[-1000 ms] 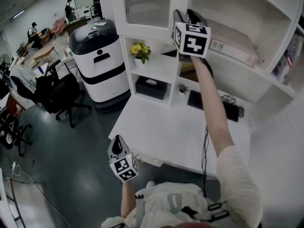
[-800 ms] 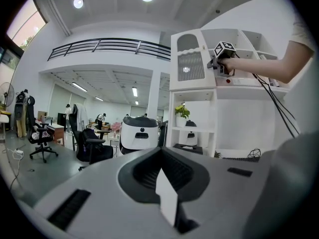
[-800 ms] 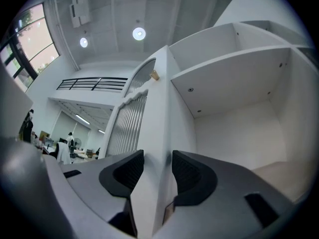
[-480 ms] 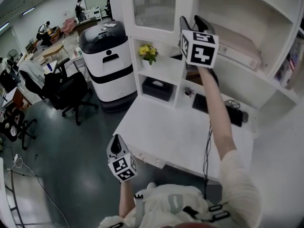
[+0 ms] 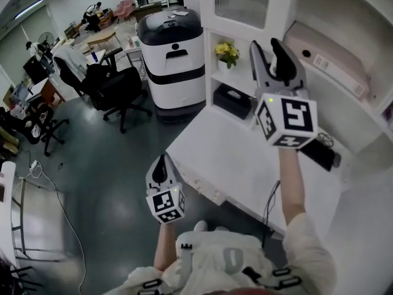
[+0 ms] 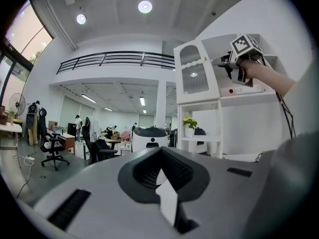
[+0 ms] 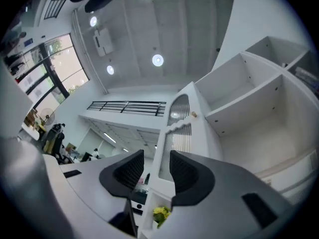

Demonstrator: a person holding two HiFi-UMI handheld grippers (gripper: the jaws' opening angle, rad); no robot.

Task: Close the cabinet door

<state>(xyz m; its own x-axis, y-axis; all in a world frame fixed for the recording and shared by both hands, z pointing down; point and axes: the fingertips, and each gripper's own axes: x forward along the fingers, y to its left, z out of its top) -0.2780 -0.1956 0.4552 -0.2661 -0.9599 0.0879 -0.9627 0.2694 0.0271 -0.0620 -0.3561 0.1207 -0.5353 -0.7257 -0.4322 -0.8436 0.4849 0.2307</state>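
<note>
The right gripper [image 5: 266, 47] is hovering released, jaws apart with nothing between them. It is pointing up over the white table [image 5: 227, 158] toward the cabinet door [image 5: 241, 5] and is well apart from it. The ribbed-glass door is sitting at the top centre of the head view, appearing to lie flush with the cabinet front, just left of an open shelf compartment [image 5: 344, 23]. The left gripper [image 5: 161, 165] is hanging clenched and empty at lower centre, off the table's near edge.

An open-plan office: black swivel chairs [image 5: 116, 85] on a dark floor [image 5: 92, 165], cluttered desks [image 5: 101, 39] with people [image 5: 93, 14] nearby, a keyboard [image 5: 324, 155] on the white surface [image 5: 227, 165]
</note>
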